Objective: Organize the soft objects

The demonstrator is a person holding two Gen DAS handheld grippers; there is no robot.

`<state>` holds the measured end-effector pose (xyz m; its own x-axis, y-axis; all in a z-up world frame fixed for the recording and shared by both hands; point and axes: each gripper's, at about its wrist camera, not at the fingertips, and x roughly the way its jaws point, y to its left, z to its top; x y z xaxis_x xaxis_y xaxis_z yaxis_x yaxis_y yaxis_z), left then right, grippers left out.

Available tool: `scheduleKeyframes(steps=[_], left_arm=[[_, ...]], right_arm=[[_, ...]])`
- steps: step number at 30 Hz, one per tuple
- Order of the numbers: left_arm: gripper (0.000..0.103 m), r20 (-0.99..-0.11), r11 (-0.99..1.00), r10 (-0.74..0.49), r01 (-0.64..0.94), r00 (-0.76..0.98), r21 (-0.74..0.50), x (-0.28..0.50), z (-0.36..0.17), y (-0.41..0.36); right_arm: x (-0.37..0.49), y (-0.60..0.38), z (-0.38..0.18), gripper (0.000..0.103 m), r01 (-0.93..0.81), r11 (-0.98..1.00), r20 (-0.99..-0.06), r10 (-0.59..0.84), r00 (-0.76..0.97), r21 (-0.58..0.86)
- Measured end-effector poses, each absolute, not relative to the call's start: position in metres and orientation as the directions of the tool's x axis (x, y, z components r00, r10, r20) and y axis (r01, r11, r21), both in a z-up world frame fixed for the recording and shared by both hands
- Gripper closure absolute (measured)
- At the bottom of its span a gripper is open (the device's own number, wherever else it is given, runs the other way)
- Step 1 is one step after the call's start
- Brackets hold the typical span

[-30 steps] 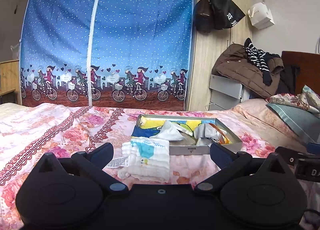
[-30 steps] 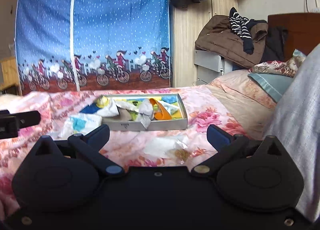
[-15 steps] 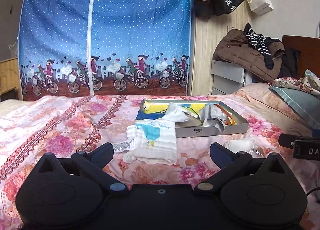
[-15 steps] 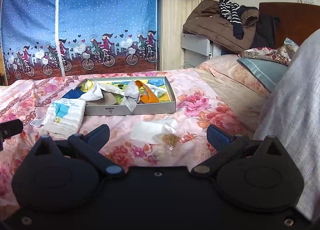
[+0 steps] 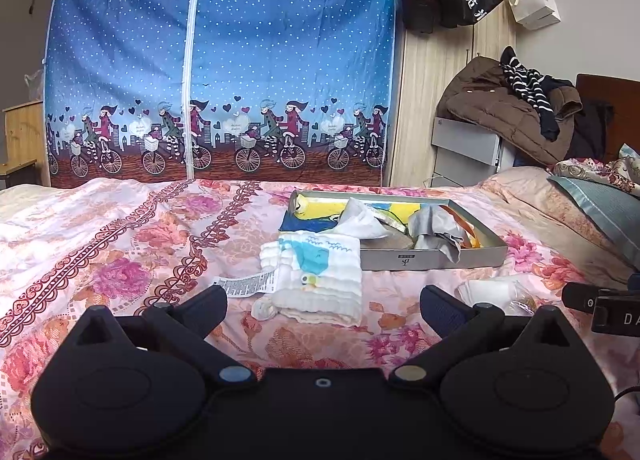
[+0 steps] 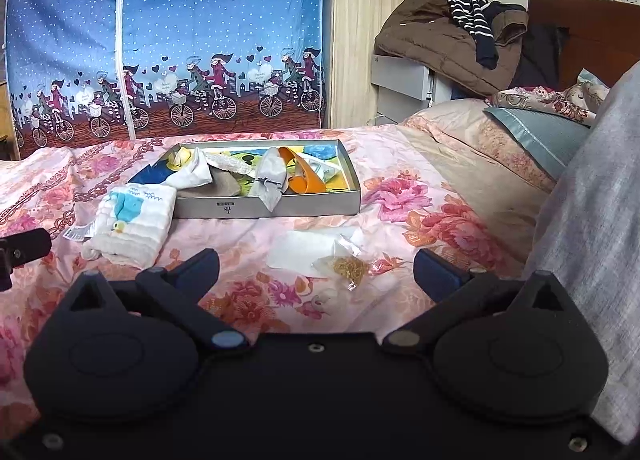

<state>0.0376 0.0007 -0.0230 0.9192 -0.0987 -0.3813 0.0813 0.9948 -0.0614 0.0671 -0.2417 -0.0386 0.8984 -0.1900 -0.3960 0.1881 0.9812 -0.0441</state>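
On a bed (image 5: 120,244) spread with a pink floral quilt, in front of a blue bicycle-print fabric wardrobe (image 5: 220,59), a shallow grey box (image 6: 280,207) holds a jumble of small cloths, which we judge to be the collecting place for the soft things. The folded white muslin towel (image 5: 320,280) lies outside it, touching its near left corner, just ahead of our left tool (image 5: 323,302), whose fingers are spread wide and empty. Our right tool (image 6: 316,270) is likewise spread and holds nothing, with a clear plastic packet (image 6: 320,256) lying just ahead between its fingers.

bare floral bedspread (image 5: 120,252) left of folded towel (image 5: 316,276), grey tray (image 6: 280,207) behind, plastic packet (image 6: 320,256) right
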Motion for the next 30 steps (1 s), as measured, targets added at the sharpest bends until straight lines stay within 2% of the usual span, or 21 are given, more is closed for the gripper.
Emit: scheduleKeyframes(steps=[30], left_arm=[[0.001,-0.389,0.995,-0.095,0.083,0.916,-0.046,0.0393,-0.0274,-0.0021]], right_arm=[[0.0684,-0.2401,-0.0388,0.000,0.172,0.984,-0.411,-0.177,0.894,-0.048]])
